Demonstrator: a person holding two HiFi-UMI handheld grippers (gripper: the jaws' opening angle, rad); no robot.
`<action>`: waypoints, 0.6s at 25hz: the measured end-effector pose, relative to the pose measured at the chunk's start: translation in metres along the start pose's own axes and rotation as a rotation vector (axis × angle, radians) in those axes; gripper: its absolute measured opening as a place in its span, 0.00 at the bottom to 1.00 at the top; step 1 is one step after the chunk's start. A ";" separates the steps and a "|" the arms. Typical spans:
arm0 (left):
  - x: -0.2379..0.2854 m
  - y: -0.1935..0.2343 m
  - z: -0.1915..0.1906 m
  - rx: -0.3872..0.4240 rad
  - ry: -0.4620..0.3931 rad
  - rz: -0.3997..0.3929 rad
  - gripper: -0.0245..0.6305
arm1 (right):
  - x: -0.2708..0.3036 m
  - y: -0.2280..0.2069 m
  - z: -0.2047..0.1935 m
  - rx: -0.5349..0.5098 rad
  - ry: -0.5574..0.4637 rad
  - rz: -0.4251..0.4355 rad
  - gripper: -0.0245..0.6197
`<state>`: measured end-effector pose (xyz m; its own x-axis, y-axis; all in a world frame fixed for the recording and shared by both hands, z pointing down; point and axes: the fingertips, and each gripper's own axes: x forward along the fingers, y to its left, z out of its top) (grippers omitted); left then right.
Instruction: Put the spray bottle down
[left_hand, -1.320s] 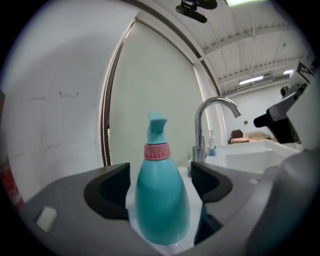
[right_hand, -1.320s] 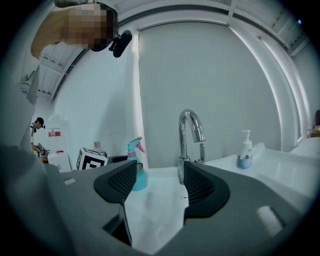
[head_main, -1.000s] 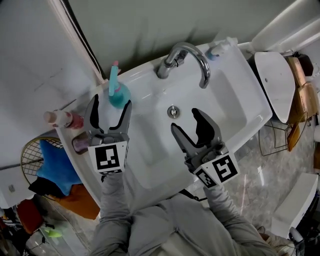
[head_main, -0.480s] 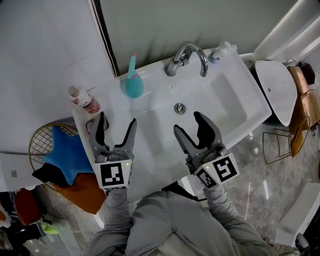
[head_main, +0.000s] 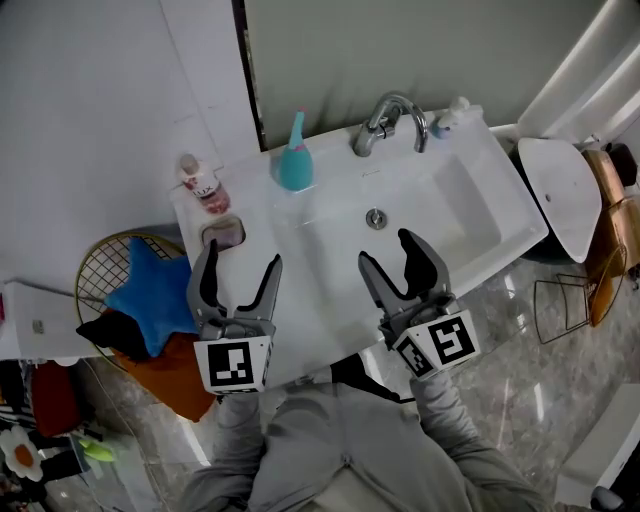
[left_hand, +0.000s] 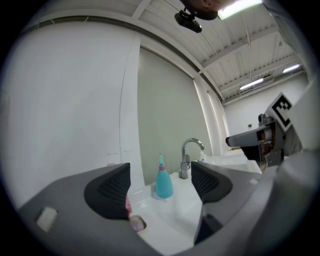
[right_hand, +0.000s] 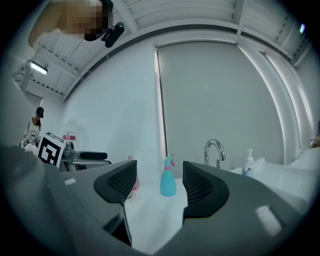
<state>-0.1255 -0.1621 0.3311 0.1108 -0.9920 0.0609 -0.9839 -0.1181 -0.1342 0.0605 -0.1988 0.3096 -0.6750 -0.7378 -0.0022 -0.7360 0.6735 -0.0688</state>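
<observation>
My spray bottle (head_main: 295, 167) stands straight up on the sink (head_main: 335, 182) edge, ahead of my left gripper (head_main: 240, 258) and well apart from it. My right gripper (head_main: 388, 252) is farther away. Both have jaws wide apart, holding nothing.

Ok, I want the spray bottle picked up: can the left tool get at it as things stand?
Probably yes. The left tool is open and empty, the spray bottle stands upright ahead of it, and only bare sink top lies between them; the pink bottle stands aside.
</observation>
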 end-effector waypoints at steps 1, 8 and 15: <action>-0.004 0.001 0.001 0.004 -0.007 0.002 0.66 | -0.001 0.003 0.000 -0.006 0.001 -0.001 0.49; -0.023 0.004 0.005 0.004 -0.006 -0.001 0.66 | -0.009 0.015 0.002 -0.035 0.012 -0.011 0.49; -0.033 0.009 0.008 0.026 -0.045 -0.001 0.66 | -0.014 0.024 0.006 -0.046 0.004 -0.018 0.49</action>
<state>-0.1366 -0.1312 0.3200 0.1184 -0.9928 0.0164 -0.9798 -0.1195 -0.1603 0.0529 -0.1726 0.3021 -0.6621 -0.7494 0.0031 -0.7492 0.6619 -0.0233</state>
